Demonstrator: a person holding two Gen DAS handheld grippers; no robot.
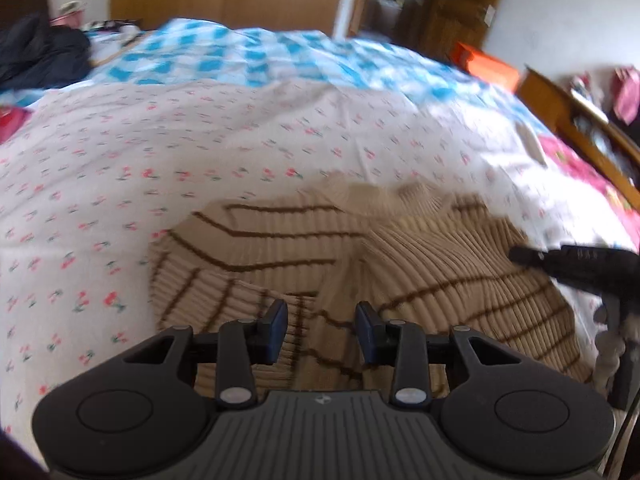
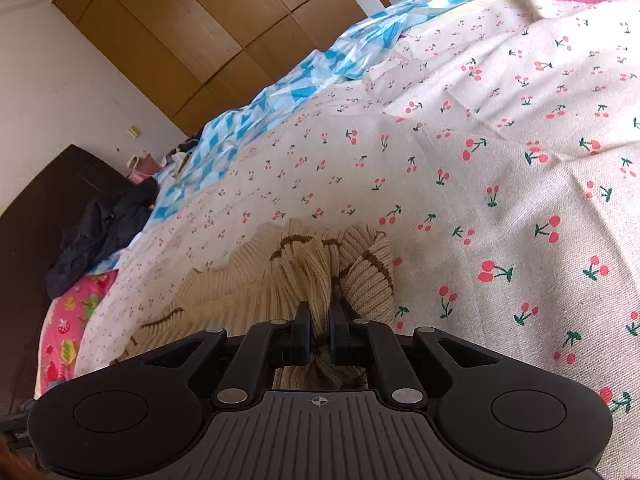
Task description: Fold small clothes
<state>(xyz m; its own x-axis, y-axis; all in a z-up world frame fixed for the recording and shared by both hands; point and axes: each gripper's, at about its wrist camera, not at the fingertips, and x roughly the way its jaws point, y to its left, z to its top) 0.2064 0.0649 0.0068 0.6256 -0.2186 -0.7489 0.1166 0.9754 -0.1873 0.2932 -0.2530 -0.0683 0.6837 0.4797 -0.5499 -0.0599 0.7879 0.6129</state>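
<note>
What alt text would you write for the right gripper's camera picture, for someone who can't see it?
The right gripper is shut on a bunched beige ribbed sweater with brown stripes, lying on a cherry-print sheet. Behind are a blue-and-white checked cloth, dark clothes and wooden wardrobes.

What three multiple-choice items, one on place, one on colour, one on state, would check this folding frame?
1. Where does the sweater lie?
A. on the cherry-print sheet
B. on the floor
C. in a drawer

2. What colour are the sweater's stripes?
A. blue
B. dark brown
C. red

3. How do the jaws stand?
A. both wide open
B. left gripper open, right gripper shut on the sweater
C. both shut on nothing

Answers:
1 A: both wrist views show the knit spread on the cherry-print sheet.
2 B: thin dark brown lines cross the beige ribbing.
3 B: the left jaws stand apart over the fabric, while the right jaws pinch bunched knit.
</note>
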